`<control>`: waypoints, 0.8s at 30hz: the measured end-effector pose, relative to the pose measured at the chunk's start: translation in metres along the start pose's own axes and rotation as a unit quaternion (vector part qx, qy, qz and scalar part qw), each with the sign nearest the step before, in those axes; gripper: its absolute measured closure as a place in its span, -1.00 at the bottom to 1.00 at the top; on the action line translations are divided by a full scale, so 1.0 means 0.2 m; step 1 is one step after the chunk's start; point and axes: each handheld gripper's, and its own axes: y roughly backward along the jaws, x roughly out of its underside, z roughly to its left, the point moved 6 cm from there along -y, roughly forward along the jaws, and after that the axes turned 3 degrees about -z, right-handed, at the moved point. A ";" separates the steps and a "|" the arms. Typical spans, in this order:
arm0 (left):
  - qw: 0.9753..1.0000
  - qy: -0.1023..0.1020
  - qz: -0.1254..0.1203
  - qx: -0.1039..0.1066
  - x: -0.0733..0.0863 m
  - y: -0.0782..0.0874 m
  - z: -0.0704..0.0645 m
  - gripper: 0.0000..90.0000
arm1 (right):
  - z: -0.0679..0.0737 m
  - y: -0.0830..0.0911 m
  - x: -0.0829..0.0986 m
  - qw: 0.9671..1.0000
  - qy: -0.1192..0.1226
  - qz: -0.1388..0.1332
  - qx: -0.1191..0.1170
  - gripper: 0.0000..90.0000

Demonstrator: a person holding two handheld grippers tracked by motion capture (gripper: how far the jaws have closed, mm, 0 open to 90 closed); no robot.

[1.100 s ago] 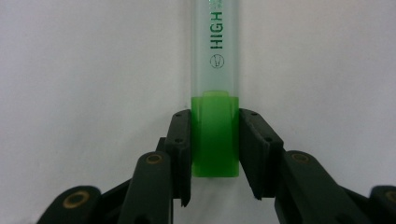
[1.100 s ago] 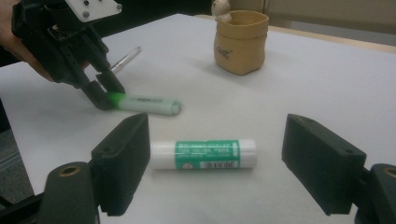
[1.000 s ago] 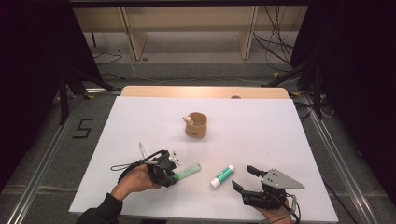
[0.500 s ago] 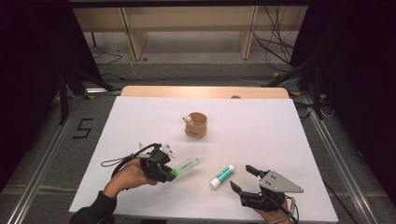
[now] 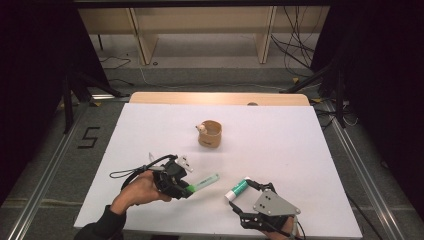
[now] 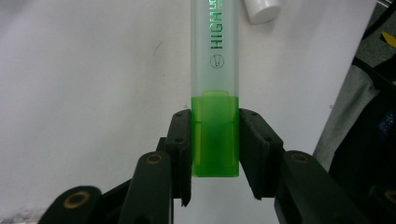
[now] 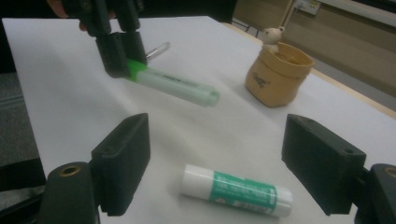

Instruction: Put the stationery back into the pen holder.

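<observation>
My left gripper (image 5: pixel 181 186) is shut on the green end of a clear highlighter (image 5: pixel 205 181), which points right and away from the hand. In the left gripper view the jaws pinch the green cap of the highlighter (image 6: pixel 215 70) from both sides. The right gripper view shows the highlighter (image 7: pixel 177 86) held slightly above the table by the left gripper (image 7: pixel 119 56). A green-and-white glue stick (image 5: pixel 238 188) lies on the white table. My right gripper (image 5: pixel 243 196) stands open, and the glue stick (image 7: pixel 236 190) lies between its jaws (image 7: pixel 217 135), untouched.
A tan cup (image 5: pixel 210 134) with a small bear figure on its rim stands mid-table, also seen in the right gripper view (image 7: pixel 278 74). The glue stick's white cap (image 6: pixel 262 8) lies just beyond the highlighter's tip. The table's front edge (image 5: pixel 200 231) runs close under both hands.
My right gripper has slid left, bringing its open jaws around the glue stick. The left hand has shifted slightly with the highlighter still in its jaws.
</observation>
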 end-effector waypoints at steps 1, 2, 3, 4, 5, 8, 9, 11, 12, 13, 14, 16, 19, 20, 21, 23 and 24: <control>1.000 -0.002 0.000 0.001 0.00 0.00 -0.01 0.48 | 0.01 -0.01 -0.01 1.000 0.010 0.003 -0.003 -0.45; 1.000 -0.003 0.000 0.000 -0.01 0.00 -0.01 0.48 | 0.03 -0.02 -0.01 1.000 0.020 0.006 -0.003 -0.45; 1.000 -0.001 0.000 0.003 -0.01 0.00 -0.02 0.48 | 0.04 -0.03 -0.02 0.999 0.031 0.009 -0.004 -0.45; 1.000 -0.002 0.001 0.005 -0.01 0.00 -0.02 0.48 | 0.05 -0.04 -0.03 0.999 0.037 0.010 -0.007 -0.45; 1.000 -0.005 0.004 0.006 -0.01 -0.01 -0.03 0.48 | 0.06 -0.05 -0.03 0.999 0.042 0.011 -0.012 -0.45; 1.000 -0.006 0.007 0.010 -0.02 -0.02 -0.04 0.48 | 0.10 -0.08 -0.05 0.997 0.075 0.022 -0.015 -0.45; 1.000 -0.009 0.007 0.012 -0.03 -0.02 -0.05 0.48 | 0.11 -0.09 -0.05 0.996 0.085 0.025 -0.016 -0.45; 1.000 -0.012 0.012 0.013 -0.04 -0.02 -0.07 0.48 | 0.13 -0.11 -0.06 0.994 0.100 0.030 -0.022 -0.45; 1.000 -0.013 0.014 0.013 -0.04 -0.02 -0.08 0.48 | 0.14 -0.12 -0.06 0.993 0.111 0.034 -0.024 -0.44; 1.000 -0.013 0.014 0.013 -0.04 -0.02 -0.08 0.48 | 0.16 -0.12 -0.06 0.991 0.124 0.039 -0.022 -0.44; 1.000 -0.017 0.017 0.017 -0.04 -0.01 -0.09 0.48 | 0.17 -0.13 -0.06 0.989 0.138 0.042 -0.020 -0.43; 1.000 -0.017 0.016 0.016 -0.05 -0.01 -0.10 0.48 | 0.18 -0.14 -0.06 0.986 0.159 0.045 -0.014 -0.42; 0.999 -0.021 0.019 0.019 -0.05 -0.02 -0.13 0.48 | 0.21 -0.15 -0.06 0.979 0.198 0.054 -0.003 -0.41; 0.999 -0.024 0.022 0.020 -0.05 -0.02 -0.14 0.48 | 0.21 -0.16 -0.06 0.976 0.209 0.057 0.001 -0.40; 0.999 -0.024 0.022 0.020 -0.05 -0.02 -0.14 0.48 | 0.22 -0.16 -0.06 0.973 0.221 0.059 0.003 -0.40; 0.999 -0.023 0.026 0.022 -0.05 -0.04 -0.14 0.48 | 0.24 -0.17 -0.06 0.968 0.242 0.064 0.010 -0.37; 0.999 -0.023 0.026 0.022 -0.05 -0.04 -0.14 0.48 | 0.25 -0.18 -0.05 0.964 0.257 0.066 0.013 -0.37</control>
